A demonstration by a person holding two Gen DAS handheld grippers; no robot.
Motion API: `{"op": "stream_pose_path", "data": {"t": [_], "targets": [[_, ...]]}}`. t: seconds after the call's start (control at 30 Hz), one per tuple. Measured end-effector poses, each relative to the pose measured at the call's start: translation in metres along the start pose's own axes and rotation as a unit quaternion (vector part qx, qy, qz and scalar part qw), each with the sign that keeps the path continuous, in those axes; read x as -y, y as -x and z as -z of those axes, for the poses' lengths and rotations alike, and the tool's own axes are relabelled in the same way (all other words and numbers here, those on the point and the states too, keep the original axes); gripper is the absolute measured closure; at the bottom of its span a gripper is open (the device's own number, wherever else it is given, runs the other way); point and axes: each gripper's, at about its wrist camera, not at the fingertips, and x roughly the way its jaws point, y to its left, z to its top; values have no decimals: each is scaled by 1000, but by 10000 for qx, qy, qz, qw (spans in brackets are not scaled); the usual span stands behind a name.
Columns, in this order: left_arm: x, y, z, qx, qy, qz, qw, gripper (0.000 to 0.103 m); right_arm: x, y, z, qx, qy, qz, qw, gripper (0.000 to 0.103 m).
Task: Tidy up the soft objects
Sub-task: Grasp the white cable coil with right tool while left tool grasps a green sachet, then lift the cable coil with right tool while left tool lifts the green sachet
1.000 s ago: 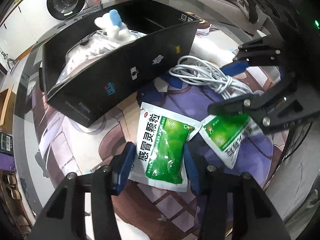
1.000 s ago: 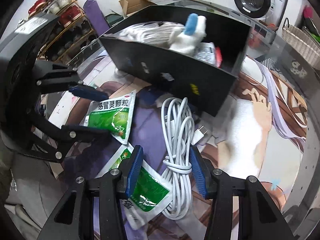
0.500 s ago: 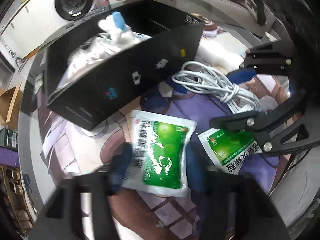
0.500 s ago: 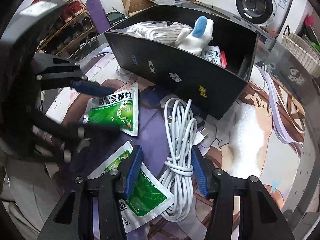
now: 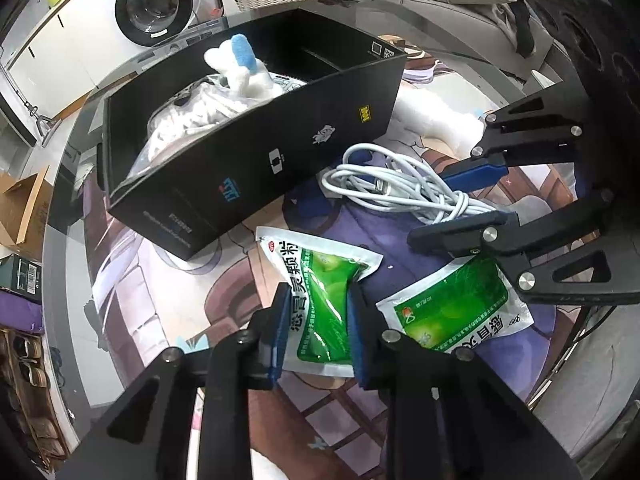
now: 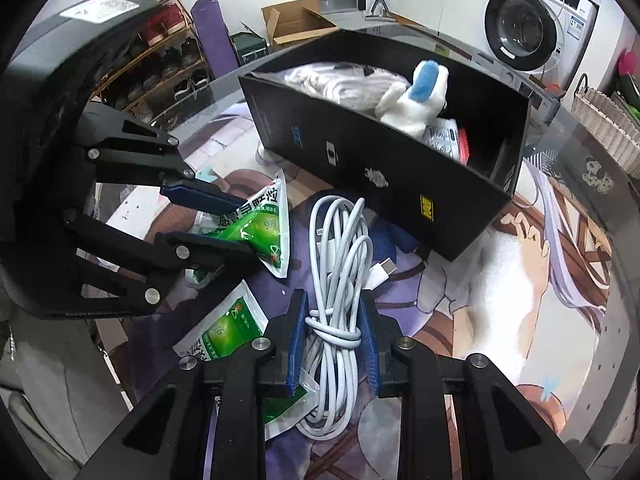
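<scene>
Both grips are made and nothing is lifted yet, so the step in hand is the pick-up, judging by how things lie. The left gripper has its blue pads pinched on a green medicine sachet, which buckles between them. The right gripper is clamped around the knotted waist of a coiled white charging cable. Sachet and cable both lie on the printed mat just in front of the black box. A second green sachet lies flat beside the first, partly under the right gripper's frame in the left wrist view, and no gripper holds it.

The box already contains a white and blue plush toy, a clear bag of white fabric and a small packet, so it is likely the destination.

The next move calls for raising each item clear of the mat, carrying it over the near wall of the box, and letting go inside. The cable's loose loops and its plug may trail and catch on that wall. The sachet is slippery and held across its middle, so it may slide.

Both grippers point steeply down at the mat, side by side, with the left one showing at the left of the right wrist view.
</scene>
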Motion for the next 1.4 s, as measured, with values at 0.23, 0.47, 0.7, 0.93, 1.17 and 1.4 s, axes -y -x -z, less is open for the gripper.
{"op": "stream_pose_path", "data": {"t": [0.23,0.47,0.7,0.93,1.17,1.4], "targets": [[0,28,-5,473,-75,0,9989,79,2,20,-5,327,-62,28,9994,78],[-5,64,-5,1211,5,-134,9926,79,1,53,-12,962,-72,69,9953,78],[-6,90,-5,1818,35,-70,9833,79,-3,74,-13,1335,43,198,9908,78],[-11,118,-2,2430,181,-91,9698,79,-7,113,-12,2273,-50,337,9732,78],[-11,151,8,3343,276,-529,9406,79,-27,160,-7,3422,167,603,9375,78],[-13,176,26,4073,326,-887,9084,79,-38,194,11,4358,242,784,8963,78]]}}
